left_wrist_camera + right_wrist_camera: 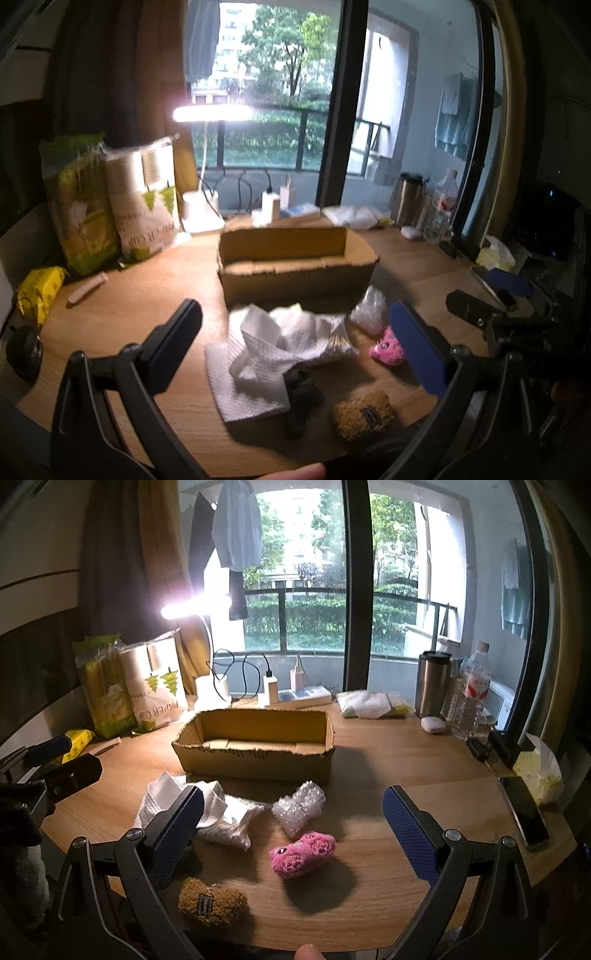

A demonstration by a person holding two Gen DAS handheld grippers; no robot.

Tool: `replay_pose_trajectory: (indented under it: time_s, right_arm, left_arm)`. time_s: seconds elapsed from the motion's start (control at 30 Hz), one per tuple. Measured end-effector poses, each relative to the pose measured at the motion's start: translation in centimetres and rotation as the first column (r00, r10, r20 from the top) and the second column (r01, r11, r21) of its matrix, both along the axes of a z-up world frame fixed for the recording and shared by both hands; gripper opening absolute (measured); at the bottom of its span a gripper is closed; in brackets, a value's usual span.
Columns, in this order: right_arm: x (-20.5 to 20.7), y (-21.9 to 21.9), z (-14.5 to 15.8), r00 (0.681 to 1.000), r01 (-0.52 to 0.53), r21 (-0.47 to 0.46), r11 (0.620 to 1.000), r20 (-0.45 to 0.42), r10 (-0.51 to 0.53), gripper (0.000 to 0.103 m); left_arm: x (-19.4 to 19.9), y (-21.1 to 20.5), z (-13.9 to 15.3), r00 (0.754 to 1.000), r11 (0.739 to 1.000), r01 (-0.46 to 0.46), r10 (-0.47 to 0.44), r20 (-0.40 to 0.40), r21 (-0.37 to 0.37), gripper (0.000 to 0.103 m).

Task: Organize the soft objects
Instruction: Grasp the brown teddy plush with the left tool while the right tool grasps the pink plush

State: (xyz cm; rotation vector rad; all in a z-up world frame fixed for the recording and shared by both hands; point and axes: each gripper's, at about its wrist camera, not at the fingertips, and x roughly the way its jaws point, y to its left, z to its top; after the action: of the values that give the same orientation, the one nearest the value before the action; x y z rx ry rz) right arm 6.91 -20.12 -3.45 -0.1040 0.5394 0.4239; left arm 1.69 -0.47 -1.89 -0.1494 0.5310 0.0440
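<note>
Brown plush [212,901] nearest, long axis left-right, between spread right hand-held gripper [293,825] fingers; left hand-held gripper [295,338] likewise spread

Pink plush [302,853], brown plush [212,902], bubble wrap [298,805] before empty box [255,755].

Lit desk lamp [195,605], paper cup packs [157,681], steel tumbler [432,686], water bottle [474,690], tissue pack [539,773]

Left tool [295,350] and right tool [293,827] both hover with fingers spread wide, holding nothing.
</note>
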Motion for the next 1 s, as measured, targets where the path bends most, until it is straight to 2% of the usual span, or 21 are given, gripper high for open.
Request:
replay_pose_trajectory:
  time_s: [0.23, 0.4, 0.77, 1.0]
  right_arm:
    - [2.3, -0.2, -3.8, 0.993, 0.014, -0.035, 0.999, -0.118, -0.018, 0.100]
    - [4.1, -0.6, -6.7, 0.980, 0.024, -0.056, 0.998, -0.198, -0.035, 0.100]
    - [6.1, -1.9, -10.2, 0.960, 0.032, -0.053, 0.998, -0.276, -0.045, 0.100]
    - [7.2, -2.8, -11.1, 0.955, 0.013, -0.023, 1.000, -0.297, -0.019, 0.100]
  left_arm:
    - [2.5, -1.2, -3.6, 0.992, 0.999, 0.033, -0.033, -0.121, -0.002, 0.103]
    - [4.1, -2.6, -6.3, 0.972, 0.997, 0.070, -0.073, -0.222, -0.021, 0.103]
    - [5.7, -6.2, -9.0, 0.932, 0.986, 0.166, -0.157, -0.325, -0.001, 0.103]
    - [6.8, -8.6, -11.0, 0.879, 0.975, 0.220, -0.200, -0.434, -0.003, 0.102]
